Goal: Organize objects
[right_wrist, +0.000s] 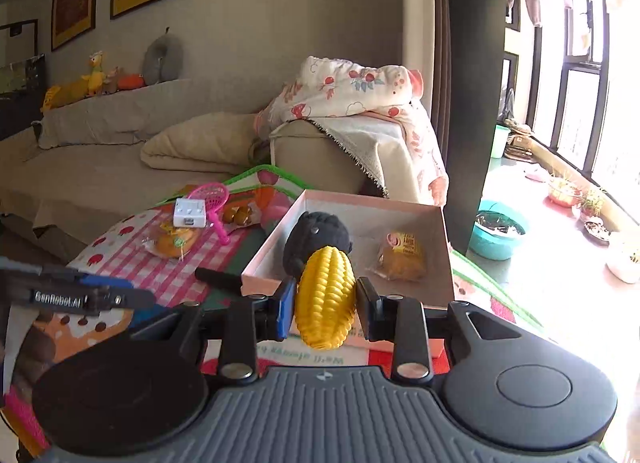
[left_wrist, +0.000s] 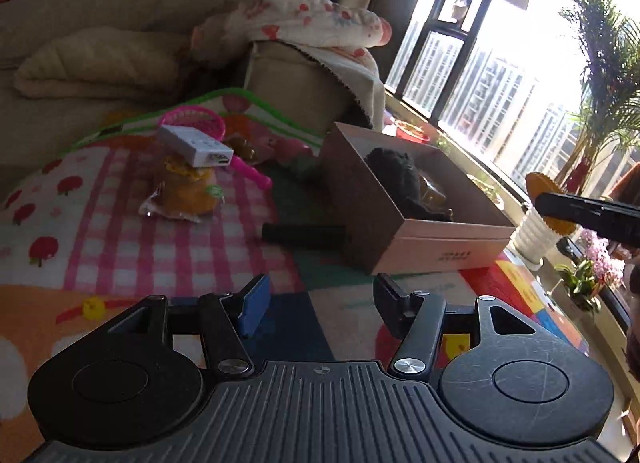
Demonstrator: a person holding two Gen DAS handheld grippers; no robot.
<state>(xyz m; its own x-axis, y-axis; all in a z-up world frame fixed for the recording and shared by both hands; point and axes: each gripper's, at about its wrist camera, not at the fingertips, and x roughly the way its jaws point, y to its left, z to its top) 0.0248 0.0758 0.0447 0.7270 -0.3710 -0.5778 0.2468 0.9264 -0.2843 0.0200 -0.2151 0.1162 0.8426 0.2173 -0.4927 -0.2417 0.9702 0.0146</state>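
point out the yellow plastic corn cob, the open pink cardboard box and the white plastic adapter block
yellow plastic corn cob point(right_wrist: 326, 299), right wrist view, mid-cob
open pink cardboard box point(right_wrist: 438, 263), right wrist view, right wall
white plastic adapter block point(left_wrist: 192, 145), left wrist view, top face

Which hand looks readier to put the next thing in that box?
The right. Its gripper already clamps the toy corn just short of the box. The left gripper is open and holds nothing.
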